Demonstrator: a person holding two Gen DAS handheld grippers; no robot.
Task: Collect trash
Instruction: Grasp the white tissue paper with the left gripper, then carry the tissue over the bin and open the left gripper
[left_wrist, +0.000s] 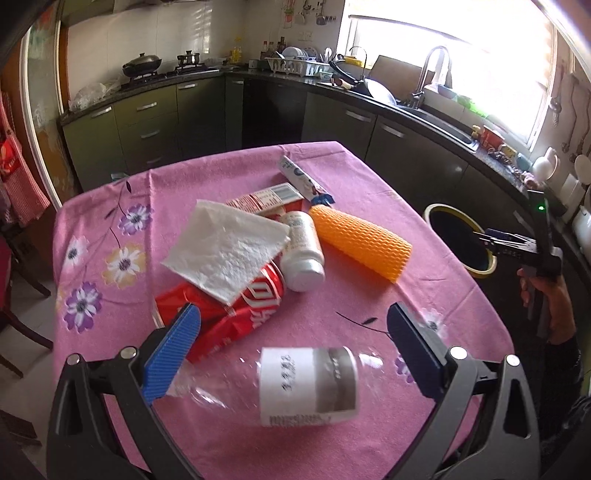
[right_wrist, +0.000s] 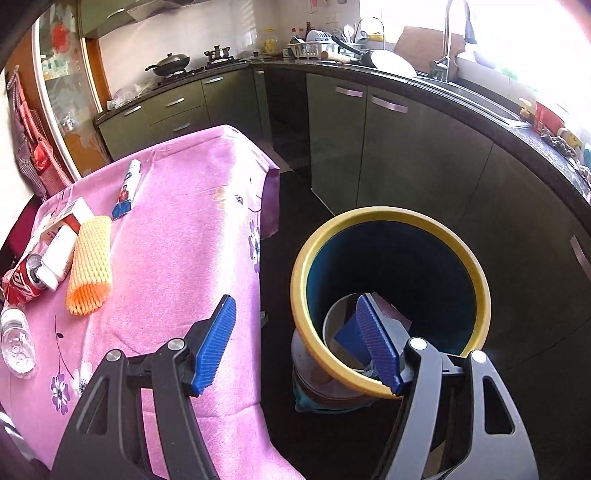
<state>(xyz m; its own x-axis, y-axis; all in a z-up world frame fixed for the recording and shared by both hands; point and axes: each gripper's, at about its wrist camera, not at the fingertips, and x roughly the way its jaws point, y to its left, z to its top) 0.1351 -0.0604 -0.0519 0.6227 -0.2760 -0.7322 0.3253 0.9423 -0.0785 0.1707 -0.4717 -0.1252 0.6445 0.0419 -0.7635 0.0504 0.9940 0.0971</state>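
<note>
Trash lies on the pink flowered tablecloth (left_wrist: 424, 291): a clear plastic bottle (left_wrist: 295, 384), a crushed red cola can (left_wrist: 225, 310), a white tissue (left_wrist: 225, 247), a white bottle (left_wrist: 301, 254), an orange foam sleeve (left_wrist: 360, 242), a red-white carton (left_wrist: 266, 199) and a tube (left_wrist: 299, 177). My left gripper (left_wrist: 293, 310) is open, and the clear bottle lies between its blue pads without being pinched. My right gripper (right_wrist: 295, 300) stands open and empty above the near rim of the yellow-rimmed bin (right_wrist: 306, 258). A blue and pink box (right_wrist: 388, 317) lies inside the bin.
The bin (left_wrist: 432, 214) stands on the dark floor right of the table. Dark kitchen cabinets (right_wrist: 406, 155) with a sink and dish rack curve behind it. A hand (left_wrist: 550, 295) holds the right gripper. A chair (left_wrist: 22, 317) is at the table's left.
</note>
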